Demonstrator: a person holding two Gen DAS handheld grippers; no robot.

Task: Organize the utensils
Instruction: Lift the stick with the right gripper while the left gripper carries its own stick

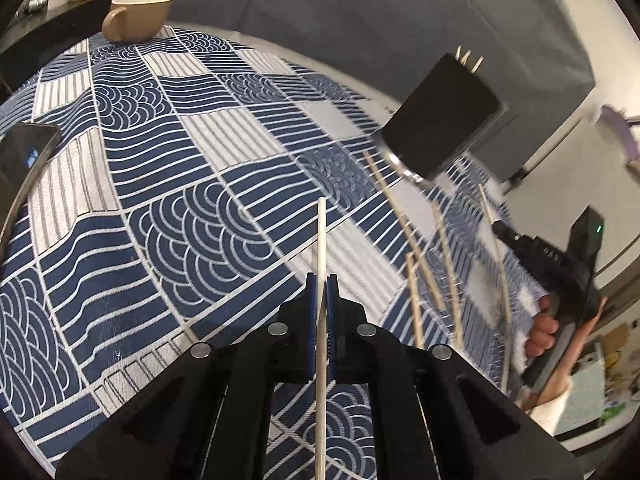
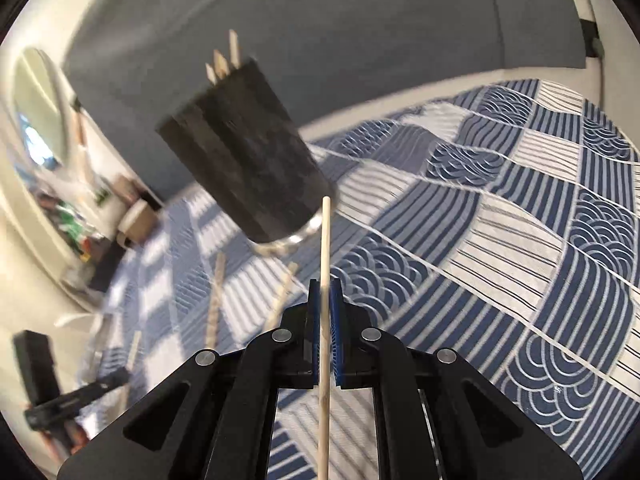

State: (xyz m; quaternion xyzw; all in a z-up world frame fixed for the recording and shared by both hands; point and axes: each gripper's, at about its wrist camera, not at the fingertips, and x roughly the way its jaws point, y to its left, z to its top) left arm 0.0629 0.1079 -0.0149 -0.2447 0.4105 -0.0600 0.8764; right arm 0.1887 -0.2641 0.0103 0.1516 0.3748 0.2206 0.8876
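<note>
Left gripper [image 1: 321, 280]: blue ribbed pads clamped on 1 thin, round, pale wooden chopstick [image 1: 321, 248] that runs straight forward between them.
Right gripper [image 2: 326, 286]: closed the same way on its own chopstick [image 2: 325, 248], smooth, light wood, blunt tip ahead.
Loose chopsticks [image 1: 444, 256]: several bamboo-coloured sticks lying scattered on the cloth, near the holder's base.
Holder [image 2: 244, 152]: dark, matte, faceted cup on a shiny metal foot, blurred; 3 pointed stick tips poke out.
Tablecloth [image 1: 168, 184]: woven, blue-and-white squares of waves and stripes, covering the bench.
Mug [image 1: 138, 16]: tan, glazed, rounded, at the far edge.
</note>
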